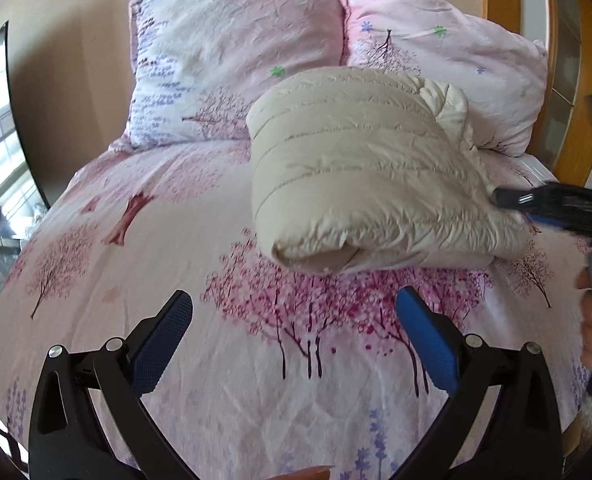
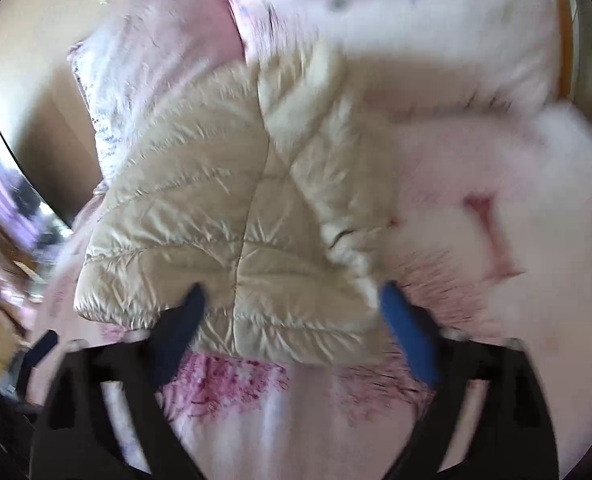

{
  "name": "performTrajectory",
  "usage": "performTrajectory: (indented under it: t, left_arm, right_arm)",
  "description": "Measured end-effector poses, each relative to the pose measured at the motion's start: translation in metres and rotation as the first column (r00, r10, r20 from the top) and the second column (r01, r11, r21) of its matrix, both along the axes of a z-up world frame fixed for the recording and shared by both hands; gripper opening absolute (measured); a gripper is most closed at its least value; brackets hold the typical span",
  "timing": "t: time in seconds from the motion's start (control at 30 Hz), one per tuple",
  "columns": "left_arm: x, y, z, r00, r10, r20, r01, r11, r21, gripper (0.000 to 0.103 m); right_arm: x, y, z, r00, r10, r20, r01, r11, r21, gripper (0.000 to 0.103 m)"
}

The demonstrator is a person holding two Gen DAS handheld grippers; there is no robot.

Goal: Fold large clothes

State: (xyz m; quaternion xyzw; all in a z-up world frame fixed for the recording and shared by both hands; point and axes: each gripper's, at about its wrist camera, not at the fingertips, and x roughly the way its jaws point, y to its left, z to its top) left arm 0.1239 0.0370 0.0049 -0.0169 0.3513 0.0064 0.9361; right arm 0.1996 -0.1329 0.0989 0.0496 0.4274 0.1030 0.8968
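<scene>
So the jacket [image 1: 360,168] is a cream puffer, already bundled up into a fat packet on the bed [image 1: 135,280], with two pillows [image 1: 231,48] behind it.

Left tongs [image 1: 293,344] hang back over bare sheet, jaws wide apart, nothing in them. From that camera the jacket sits up around 12 to 1 o'clock, clearly apart from the tips, with a strip of flowery sheet between. Its long axis looks like it runs roughly 10 to 4 in that view, with the rolled open end facing the camera at about 6 o'clock of the bundle.

Right tongs [image 2: 291,308] are the near ones by a mile. Their own view is smeared with motion blur, but the jaws are spread and the near edge of the jacket [image 2: 235,208] lies right between them, the left pad [image 2: 187,312] overlapping the fabric. From the left camera the right tongs [image 1: 508,200] come in from 3 o'clock and look to be touching the bundle's right edge. Whether they're pressing or just brushing, can't tell.

Judgement call: whatever comes next (a last tuck, a pat down, or shifting the packet) belongs to the right side, since it's already on the jacket. The left would need to travel forward toward 12 before it could help. The fold looks basically done.
</scene>
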Motion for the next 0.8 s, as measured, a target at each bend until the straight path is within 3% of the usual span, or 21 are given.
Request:
performTrajectory:
  t: [0.07, 0.17, 0.33, 0.4, 0.57, 0.8]
  left_arm:
    - [-0.004, 0.000, -0.002, 1.000, 0.001, -0.006, -0.001, 1.000, -0.017, 0.102]
    - [-0.009, 0.000, -0.004, 0.999, 0.009, -0.040, -0.011, 0.999, -0.036, 0.102]
    - [-0.020, -0.002, -0.002, 0.999, 0.001, -0.040, -0.003, 0.999, -0.041, 0.102]
    - [-0.022, -0.003, -0.002, 0.999, -0.001, -0.054, -0.001, 0.999, -0.036, 0.102]
    - [-0.022, -0.005, -0.007, 0.993, 0.007, -0.115, -0.009, 1.000, -0.015, 0.102]
    - [-0.016, -0.007, -0.012, 0.984, 0.003, -0.176, -0.003, 1.000, 0.003, 0.102]
  right_arm:
    - [-0.027, 0.004, 0.019, 0.994, -0.016, 0.110, 0.022, 0.998, -0.052, 0.101]
    - [-0.056, 0.004, 0.030, 0.987, -0.025, 0.160, 0.035, 0.998, -0.057, 0.101]
    - [-0.076, -0.001, 0.022, 0.996, -0.007, 0.084, 0.009, 1.000, -0.028, 0.101]
    - [-0.086, -0.002, 0.012, 0.998, -0.014, 0.065, 0.018, 0.998, -0.055, 0.101]
    - [-0.095, 0.018, -0.005, 0.999, -0.003, 0.040, 0.012, 0.974, -0.224, 0.101]
    - [-0.094, 0.025, -0.014, 1.000, 0.016, -0.004, -0.017, 0.967, -0.254, 0.101]
